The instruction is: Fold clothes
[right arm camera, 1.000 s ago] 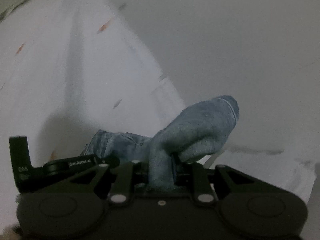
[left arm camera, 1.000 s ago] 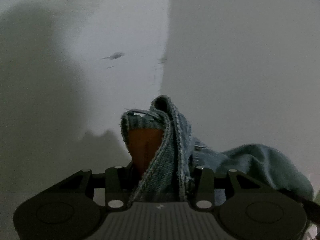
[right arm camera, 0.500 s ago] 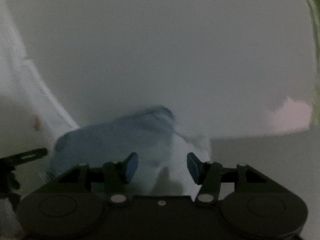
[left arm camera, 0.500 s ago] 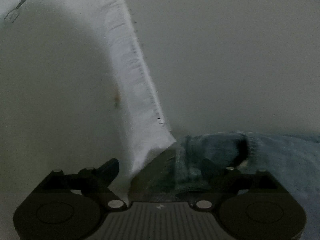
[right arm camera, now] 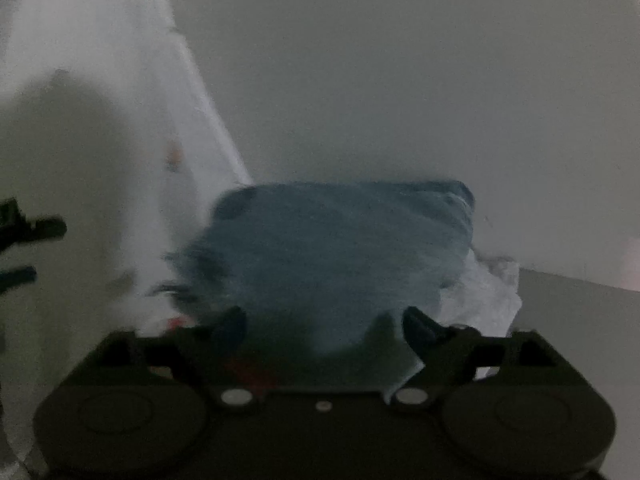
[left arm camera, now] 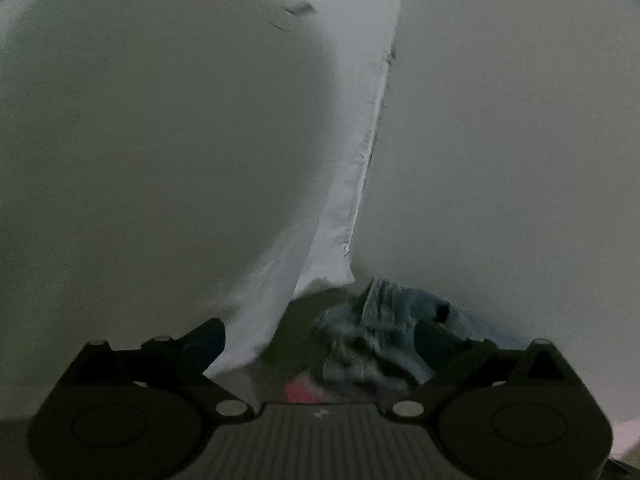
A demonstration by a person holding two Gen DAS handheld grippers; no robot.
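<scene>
One blue denim garment (right arm camera: pixel 340 248) lies bunched on white cloth (left arm camera: pixel 332 216), at six o'clock. Left gripper (left arm camera: pixel 320 340) and right gripper (right arm camera: pixel 324 328) have just been opening, jaws wide, denim loose between them.

Your left wrist camera sits just behind the left gripper (left arm camera: pixel 320 336), looking forward and somewhat downward along its fingers, so close that the blue denim garment (left arm camera: pixel 384 332) fills the 5 o'clock area right beyond the gripper body, with the white cloth's edge (left arm camera: pixel 360 184) running up toward 12 o'clock. Your right wrist camera looks the same way from behind the right gripper (right arm camera: pixel 324 326), equally near, with the denim directly ahead at centre and the white cloth climbing toward 10 o'clock. Both views share that denim bundle and the white cloth beside it.
</scene>
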